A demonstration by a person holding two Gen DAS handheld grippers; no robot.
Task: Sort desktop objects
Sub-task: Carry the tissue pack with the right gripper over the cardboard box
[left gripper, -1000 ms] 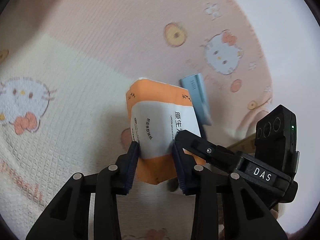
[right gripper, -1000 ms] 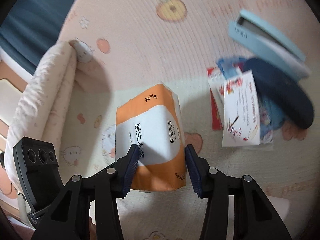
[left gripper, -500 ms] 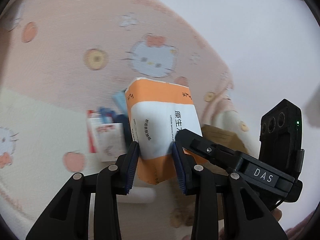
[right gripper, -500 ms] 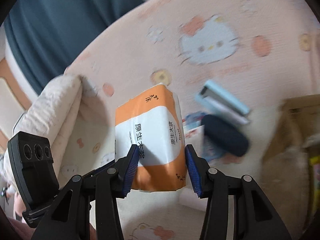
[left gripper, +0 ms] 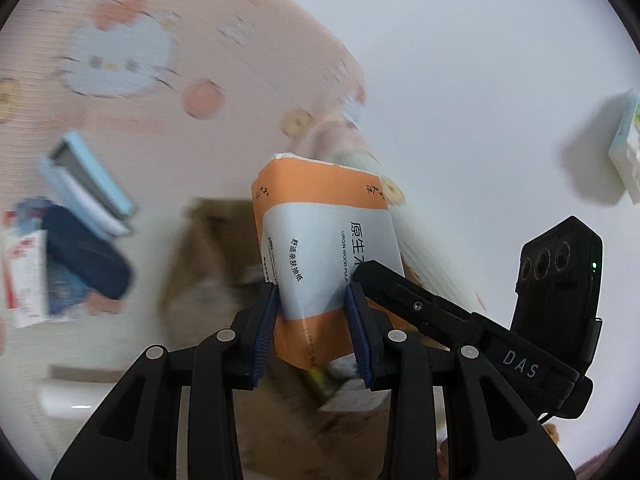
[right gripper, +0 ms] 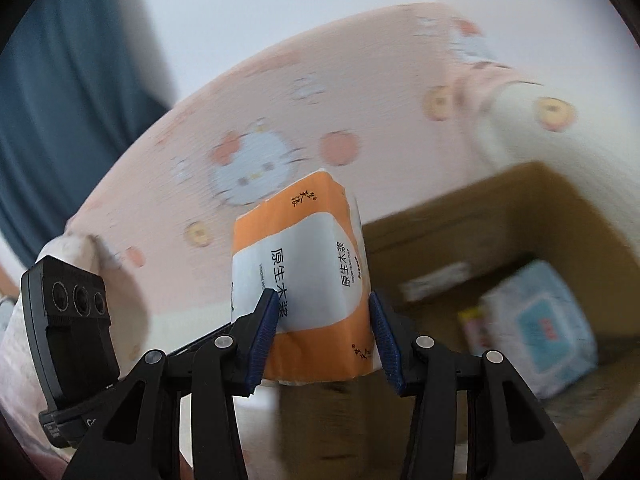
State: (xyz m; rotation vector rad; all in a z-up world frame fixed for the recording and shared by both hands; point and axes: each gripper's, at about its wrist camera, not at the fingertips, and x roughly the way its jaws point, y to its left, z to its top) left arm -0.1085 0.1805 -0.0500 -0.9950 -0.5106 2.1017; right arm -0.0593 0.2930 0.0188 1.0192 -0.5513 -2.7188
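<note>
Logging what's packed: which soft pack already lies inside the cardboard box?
The pale blue-and-white pack, lying in the cardboard box. The orange tissue pack is held in the air by both grippers.

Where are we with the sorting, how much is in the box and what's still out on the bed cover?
Done: a blue-and-white pack already lies inside the cardboard box. In hand: the orange tissue pack is clamped by both the left gripper and right gripper, held in the air beside the box. Left: the light blue case, dark blue case and paper cards lie on the cover.
</note>
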